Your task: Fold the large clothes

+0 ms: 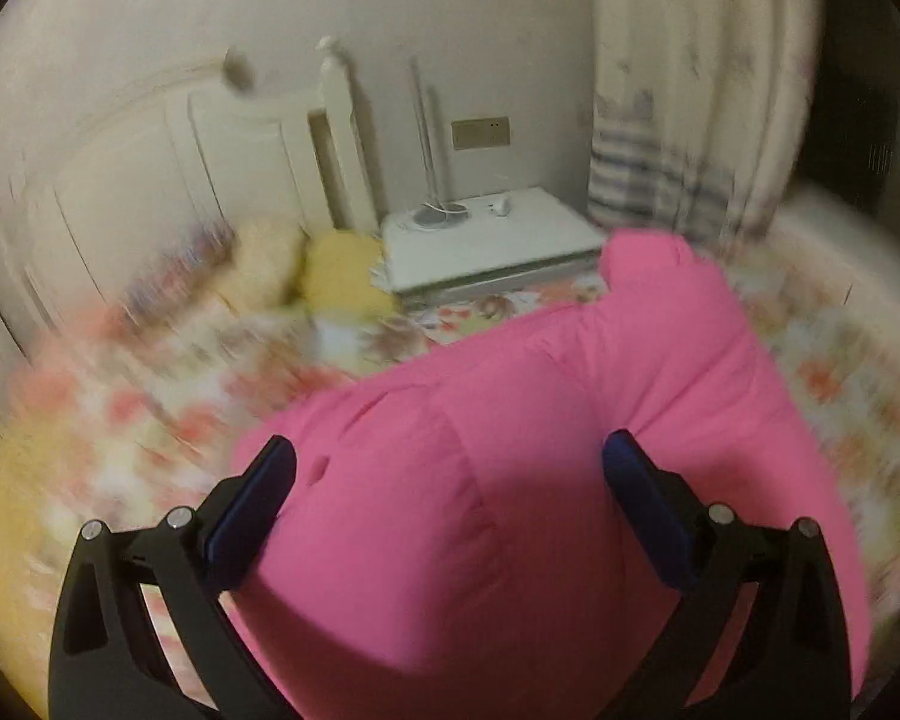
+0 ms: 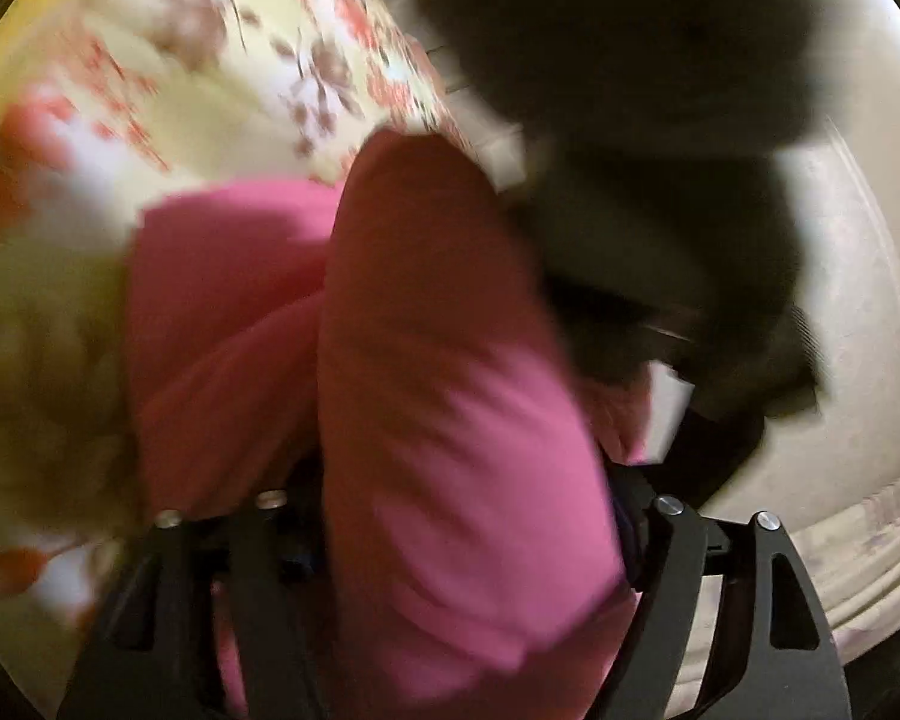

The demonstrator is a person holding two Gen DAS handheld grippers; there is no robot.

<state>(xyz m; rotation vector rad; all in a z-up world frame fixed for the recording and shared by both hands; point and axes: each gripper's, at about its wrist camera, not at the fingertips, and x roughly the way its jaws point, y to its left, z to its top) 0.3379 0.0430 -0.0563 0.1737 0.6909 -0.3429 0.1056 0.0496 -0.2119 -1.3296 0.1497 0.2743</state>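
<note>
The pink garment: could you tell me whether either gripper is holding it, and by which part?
The left gripper is open around the pink garment, not clamped. The right gripper's fingertips are hidden behind a bunched fold; its hold cannot be told.

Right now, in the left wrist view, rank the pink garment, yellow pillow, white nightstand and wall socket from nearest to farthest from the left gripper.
1. Pink garment, between the left gripper's fingers.
2. Yellow pillow, ahead left on the bed.
3. White nightstand, beyond the bed edge.
4. Wall socket, on the wall above it.
</note>
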